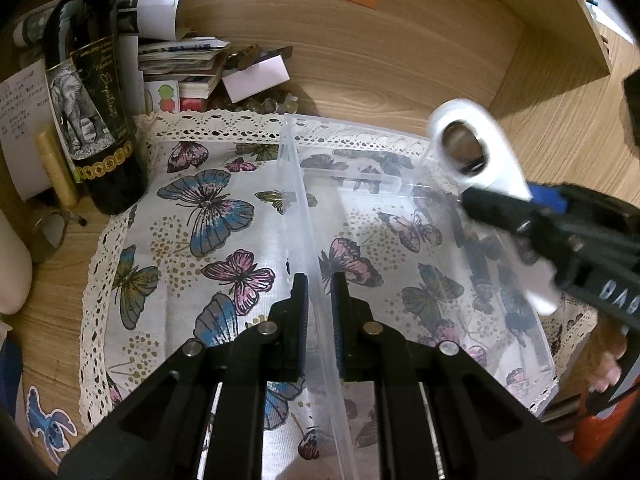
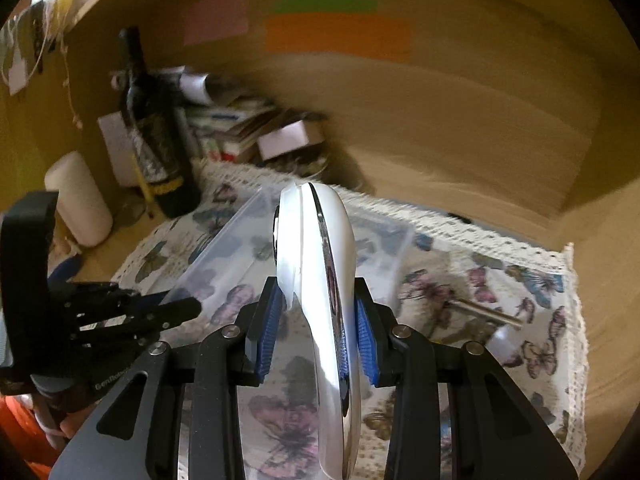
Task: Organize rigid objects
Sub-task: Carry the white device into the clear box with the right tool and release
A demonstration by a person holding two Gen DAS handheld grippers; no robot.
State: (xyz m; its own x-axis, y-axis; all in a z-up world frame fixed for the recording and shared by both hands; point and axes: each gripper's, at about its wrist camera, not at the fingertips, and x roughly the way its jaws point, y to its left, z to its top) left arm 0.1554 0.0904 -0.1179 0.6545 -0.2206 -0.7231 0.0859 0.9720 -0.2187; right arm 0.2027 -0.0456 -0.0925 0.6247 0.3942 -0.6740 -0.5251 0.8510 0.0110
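Note:
A clear plastic box (image 1: pixel 420 216) sits on a butterfly-print cloth (image 1: pixel 208 232). My left gripper (image 1: pixel 319 292) is shut on the box's near-left wall, one finger on each side. My right gripper (image 2: pixel 318 312) is shut on a white bottle opener (image 2: pixel 316 272) with a metal edge. It holds the opener in the air above the box (image 2: pixel 224 256). In the left wrist view the opener (image 1: pixel 480 160) hangs over the box's far right corner, held by the right gripper (image 1: pixel 532 220). The left gripper also shows in the right wrist view (image 2: pixel 188 306).
A dark wine bottle (image 1: pixel 92 92) stands at the cloth's left, with stacked papers and small boxes (image 1: pixel 192 68) behind it. A white cylinder (image 2: pixel 80 200) stands left of the bottle. A metal rod (image 2: pixel 488 314) lies on the cloth at the right. A wooden wall (image 1: pixel 360 40) closes the back.

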